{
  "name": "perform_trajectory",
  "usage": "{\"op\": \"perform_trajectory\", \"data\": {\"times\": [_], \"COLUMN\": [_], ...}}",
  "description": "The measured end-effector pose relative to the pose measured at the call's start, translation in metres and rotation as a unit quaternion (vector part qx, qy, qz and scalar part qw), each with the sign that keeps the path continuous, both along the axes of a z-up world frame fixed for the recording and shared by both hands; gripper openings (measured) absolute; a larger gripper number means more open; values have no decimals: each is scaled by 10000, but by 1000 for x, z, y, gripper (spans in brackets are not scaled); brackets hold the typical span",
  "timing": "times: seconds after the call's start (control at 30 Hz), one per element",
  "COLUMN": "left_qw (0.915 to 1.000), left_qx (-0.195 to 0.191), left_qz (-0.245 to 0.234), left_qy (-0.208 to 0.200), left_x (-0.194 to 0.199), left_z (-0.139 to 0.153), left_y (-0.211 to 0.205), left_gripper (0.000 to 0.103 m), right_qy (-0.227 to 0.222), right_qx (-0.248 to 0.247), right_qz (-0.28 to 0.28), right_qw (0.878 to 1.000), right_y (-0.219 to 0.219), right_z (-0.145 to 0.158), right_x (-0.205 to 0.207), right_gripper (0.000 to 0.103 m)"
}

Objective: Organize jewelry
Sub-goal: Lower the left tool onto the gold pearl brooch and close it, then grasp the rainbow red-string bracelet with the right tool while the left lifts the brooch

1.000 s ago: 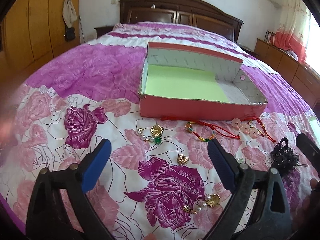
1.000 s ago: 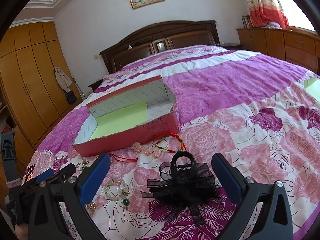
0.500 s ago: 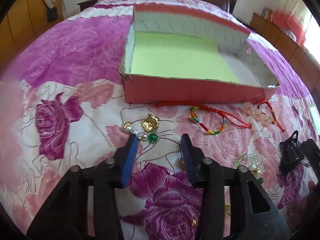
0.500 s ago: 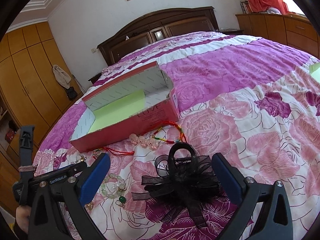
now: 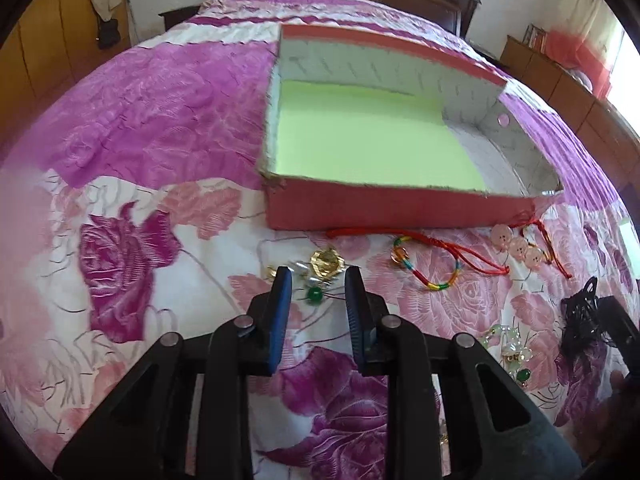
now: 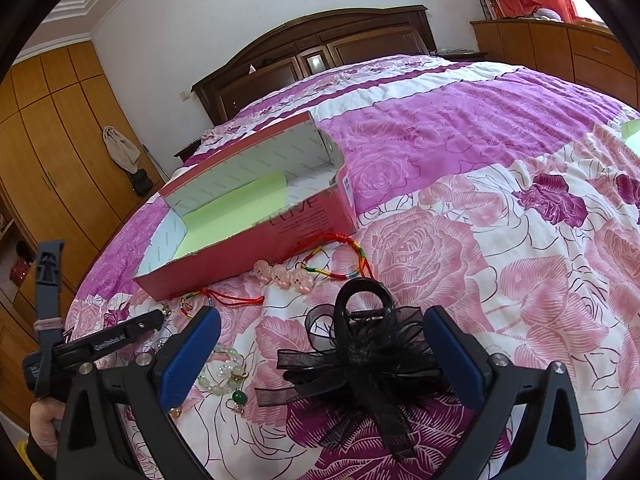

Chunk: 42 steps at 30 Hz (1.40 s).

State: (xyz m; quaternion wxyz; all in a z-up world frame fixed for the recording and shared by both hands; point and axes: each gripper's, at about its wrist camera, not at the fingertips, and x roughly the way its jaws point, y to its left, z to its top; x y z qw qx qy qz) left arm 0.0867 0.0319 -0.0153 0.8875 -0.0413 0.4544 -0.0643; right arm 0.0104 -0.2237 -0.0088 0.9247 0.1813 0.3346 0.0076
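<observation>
On a bedspread (image 5: pixel 132 128) printed with pink and purple roses, an open red box (image 5: pixel 376 210) with a pale green liner (image 5: pixel 368 148) lay near the jewelry strewn along its front wall. The left gripper (image 5: pixel 316 278) pointed steeply down at a gold pendant piece with pearls and a green bead (image 5: pixel 324 268); its jaws had just been closing and stood narrow, with the green bead and part of the chain between the blue pads (image 5: pixel 280 312), though the pads did not visibly press on them. Just right of that piece lay a red cord bracelet with rainbow binding (image 5: pixel 432 268), then a bracelet of three pink beads (image 5: pixel 518 244), both close to the box front. The right gripper (image 6: pixel 322 354) hovered with its jaws wide apart on either side of a black ribbon hair claw (image 6: pixel 360 352), not touching it. A pale green bead bracelet (image 6: pixel 226 372) lay beside its left finger.
</observation>
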Motion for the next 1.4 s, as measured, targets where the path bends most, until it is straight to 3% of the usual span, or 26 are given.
{"op": "perform_trajectory", "data": {"times": [0.17,0.3,0.57,0.83,1.13,1.4], "left_qw": [9998,9997,9997,9998,9975,9954], "left_qx": [40,115,167,-98,-346,-615], "left_qz": [191,194,130,-27,-164,-34], "left_qy": [80,96,84,-190,-588,-740], "left_x": [6,17,22,4,-10,-14], "left_z": [-6,-14,-19,-11,12,27], "left_y": [6,7,8,9,12,27], "left_gripper": [18,8,7,5,5,5], "right_qy": [9,16,21,58,206,882], "right_qx": [-12,-17,-25,-68,-422,-271], "right_qz": [7,3,8,28,92,401], "right_qw": [10000,10000,10000,10000,9989,9949], "right_y": [1,1,2,0,-24,-37], "right_z": [-2,-3,-2,2,34,16], "right_x": [1,1,0,3,37,83], "right_gripper": [103,103,103,103,102,76]}}
